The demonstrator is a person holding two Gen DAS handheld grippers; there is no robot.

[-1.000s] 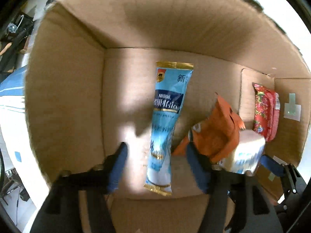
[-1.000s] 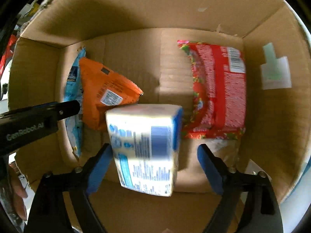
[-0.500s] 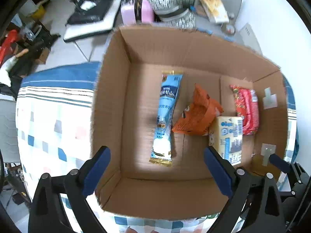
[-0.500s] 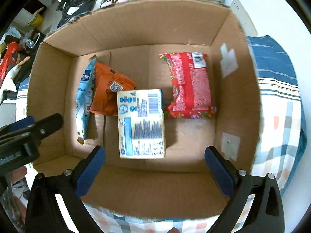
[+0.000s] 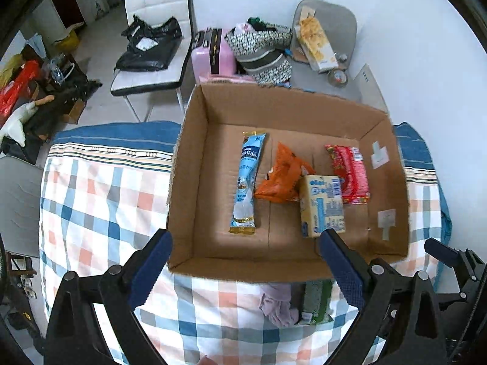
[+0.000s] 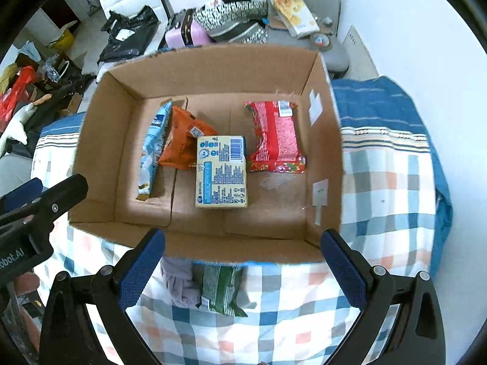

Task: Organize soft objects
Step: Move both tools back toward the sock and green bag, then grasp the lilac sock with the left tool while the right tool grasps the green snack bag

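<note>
An open cardboard box (image 5: 197, 164) (image 6: 100, 158) sits on a checked bedspread. Inside lie a long light-blue pouch (image 5: 248, 182) (image 6: 153, 149), an orange bag (image 5: 281, 176) (image 6: 182, 143), a pale yellow tissue pack (image 5: 322, 210) (image 6: 221, 172) and a red packet (image 5: 348, 172) (image 6: 277, 138). In front of the box lie a green packet (image 6: 220, 289) (image 5: 315, 301) and a lilac cloth (image 6: 181, 283) (image 5: 278, 302). My left gripper (image 5: 246, 270) and right gripper (image 6: 243, 267) are both open and empty, held above the box's near edge.
The checked bedspread (image 5: 97, 200) (image 6: 389, 188) surrounds the box. Behind it stand a white chair with a black bag (image 5: 152, 45), a pink suitcase (image 5: 213, 54), a patterned bag (image 5: 261, 48) and a grey chair with a snack box (image 5: 322, 39).
Both grippers have pulled back up and out of the box. The right gripper let go of the tissue pack, which now lies on the box floor. The left gripper opened wider.
</note>
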